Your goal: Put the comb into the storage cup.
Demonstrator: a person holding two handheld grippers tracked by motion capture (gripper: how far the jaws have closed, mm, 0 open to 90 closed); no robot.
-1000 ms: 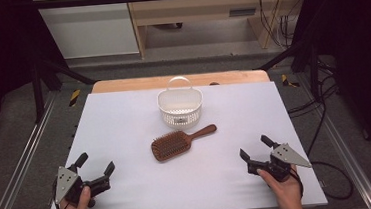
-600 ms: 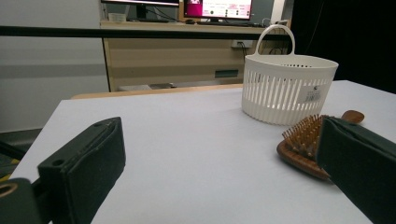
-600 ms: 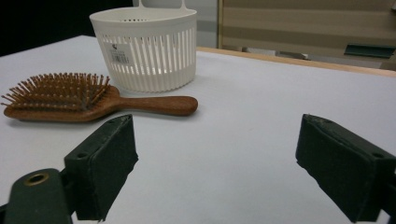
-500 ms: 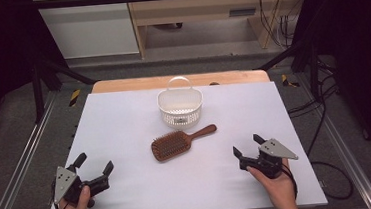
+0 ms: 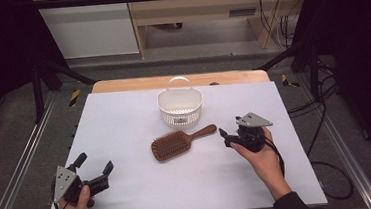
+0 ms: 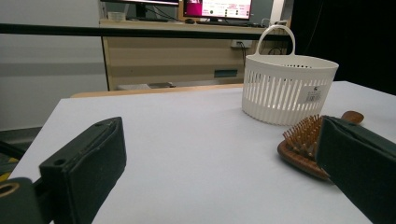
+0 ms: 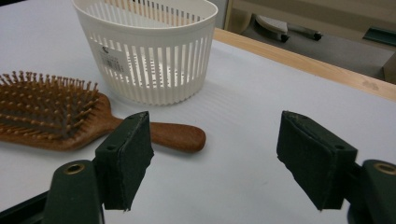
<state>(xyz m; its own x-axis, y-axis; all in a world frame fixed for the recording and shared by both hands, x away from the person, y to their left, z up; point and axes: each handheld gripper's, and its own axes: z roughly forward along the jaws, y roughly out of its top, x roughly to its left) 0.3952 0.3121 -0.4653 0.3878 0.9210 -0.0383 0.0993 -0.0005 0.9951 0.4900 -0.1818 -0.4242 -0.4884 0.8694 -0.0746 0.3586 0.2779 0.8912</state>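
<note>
Wooden hairbrush (image 5: 179,142), reddish-brown, oval paddle head with bristles facing up, short rounded handle pointing away from the head toward the right gripper. It lies flat on the white tabletop (image 5: 125,124), just in front of the white slatted basket (image 5: 180,106), near it but not touching. The basket stands upright with its loop handle raised at the far side and a small label on its wall.

Right gripper (image 5: 228,133) sits just beside the tip of the brush handle, on the side away from the basket's centre line, held in the person's right hand (image 5: 257,154) with the forearm coming in at a slant from the near edge. Its fingers (image 7: 126,158) stand apart and have just been closing; nothing is between them. In the right gripper view the handle tip lies just beyond the left-hand pad, not touching it, with bare tabletop in the gap.

Left gripper (image 5: 94,168) is well apart from the brush, near the tabletop's near left corner, gripped from below by the left hand (image 5: 76,208). Its fingers (image 6: 88,163) are spread wide with nothing between them. It points level across the tabletop toward the brush and basket.
</note>
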